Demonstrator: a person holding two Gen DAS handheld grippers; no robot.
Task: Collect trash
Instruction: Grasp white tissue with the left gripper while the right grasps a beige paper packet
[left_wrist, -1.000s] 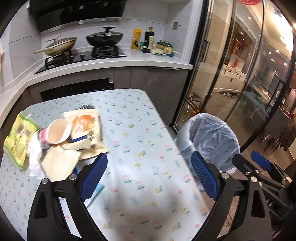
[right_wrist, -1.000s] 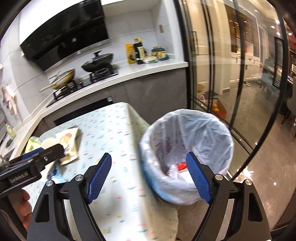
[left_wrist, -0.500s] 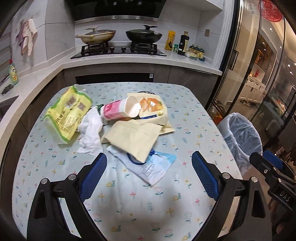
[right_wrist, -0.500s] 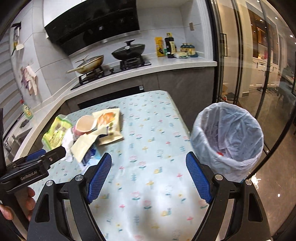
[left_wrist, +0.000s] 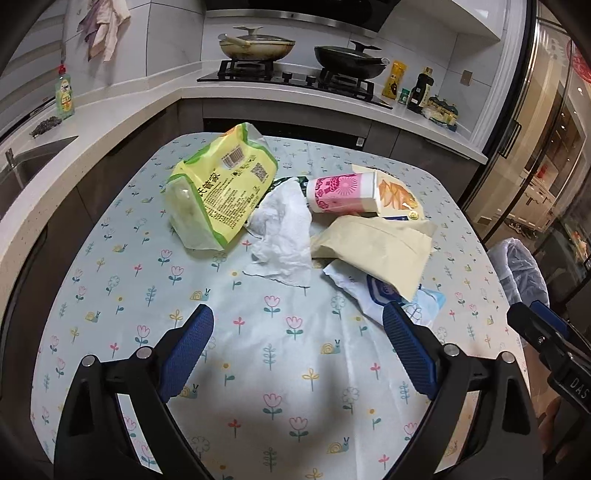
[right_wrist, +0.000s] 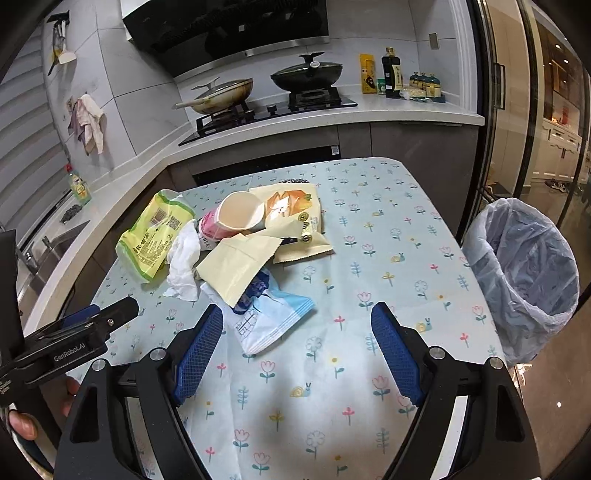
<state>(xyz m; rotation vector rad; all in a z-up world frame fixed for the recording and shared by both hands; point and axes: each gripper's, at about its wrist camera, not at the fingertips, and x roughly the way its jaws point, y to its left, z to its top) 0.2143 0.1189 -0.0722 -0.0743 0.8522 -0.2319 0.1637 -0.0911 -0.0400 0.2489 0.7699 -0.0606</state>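
Both views have swung from the lined bin back to the litter pile. The left gripper and right gripper hang spread and empty, the blue-and-white wrapper likely next.

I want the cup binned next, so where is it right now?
The cup lies on its side in the trash pile at the table's far side, between the green bag and the orange packet, above the tissue.

Tabletop: pale blue, flower-and-snail print. Bag at 10 o'clock: yellow-green. Tissue: white. Cup: pink patterned. Envelope: beige. Hand-held gripper pads: blue.
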